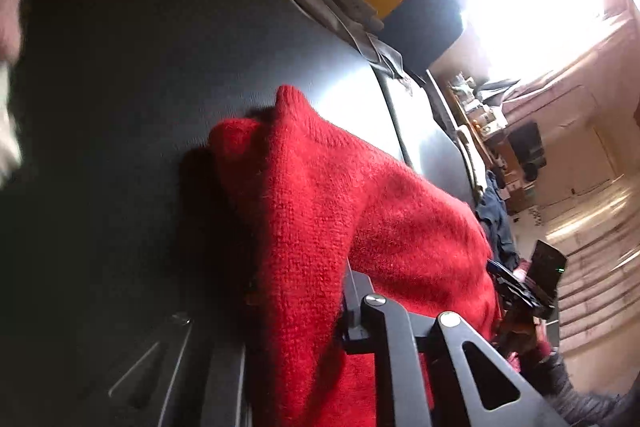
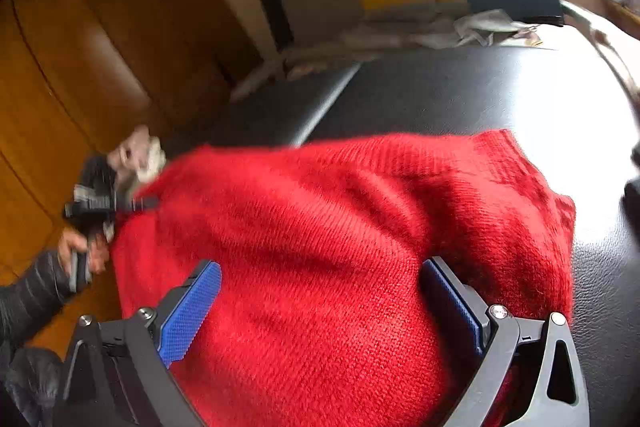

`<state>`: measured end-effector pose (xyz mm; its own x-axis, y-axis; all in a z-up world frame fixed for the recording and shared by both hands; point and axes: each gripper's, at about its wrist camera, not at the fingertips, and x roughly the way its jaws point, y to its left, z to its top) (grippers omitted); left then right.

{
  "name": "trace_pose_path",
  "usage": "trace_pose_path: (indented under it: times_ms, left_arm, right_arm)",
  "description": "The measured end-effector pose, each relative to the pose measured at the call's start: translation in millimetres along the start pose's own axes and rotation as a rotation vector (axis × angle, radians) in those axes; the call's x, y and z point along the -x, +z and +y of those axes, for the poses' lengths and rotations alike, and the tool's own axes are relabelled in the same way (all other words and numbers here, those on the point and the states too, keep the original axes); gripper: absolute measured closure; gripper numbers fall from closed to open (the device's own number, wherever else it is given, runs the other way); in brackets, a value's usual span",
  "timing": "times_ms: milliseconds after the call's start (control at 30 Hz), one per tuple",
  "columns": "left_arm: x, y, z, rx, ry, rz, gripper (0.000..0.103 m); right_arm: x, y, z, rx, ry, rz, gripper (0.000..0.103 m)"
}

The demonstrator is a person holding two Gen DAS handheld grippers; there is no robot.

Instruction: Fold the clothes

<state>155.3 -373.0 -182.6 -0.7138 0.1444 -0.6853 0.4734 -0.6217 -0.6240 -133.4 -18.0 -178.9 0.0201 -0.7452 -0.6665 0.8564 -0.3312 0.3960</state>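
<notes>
I see right hand-held gripper spread wide, blue pads flanking red sweater, not pinching | left hand-held gripper buried in sweater, grip unclear | sweater fills lower centre over black padded surface

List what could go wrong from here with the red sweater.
1. The right gripper stands open around the red sweater, pads not pressing, so that side may slump.
2. The left gripper is buried in knit; its hold cannot be seen and may be thin.
3. The black surface looks slick; the bunched sweater could slide.
</notes>
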Motion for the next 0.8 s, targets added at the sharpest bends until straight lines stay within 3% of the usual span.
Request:
trace_pose_path:
  times_ms: [300,500,567,700,800]
  left_arm:
    - [55,21,5,-0.045,0.011,-0.021,0.089]
    - [62,30,-28,-0.074,-0.054,-0.039,0.089]
    - [68,32,-42,-0.061,-0.120,-0.050,0.089]
    - [83,33,-73,-0.052,-0.235,-0.098,0.090]
    - [87,36,-108,-0.063,-0.298,-0.117,0.091]
  right_arm:
    - [24,15,65,0.375,-0.040,0.323,0.014]
    - [-5,12,53,0.448,-0.101,0.473,0.016]
    - [-22,4,43,0.459,-0.138,0.526,0.016]
    - [-29,-6,37,0.424,-0.114,0.471,0.000]
    - [-26,-14,38,0.405,-0.114,0.408,0.000]
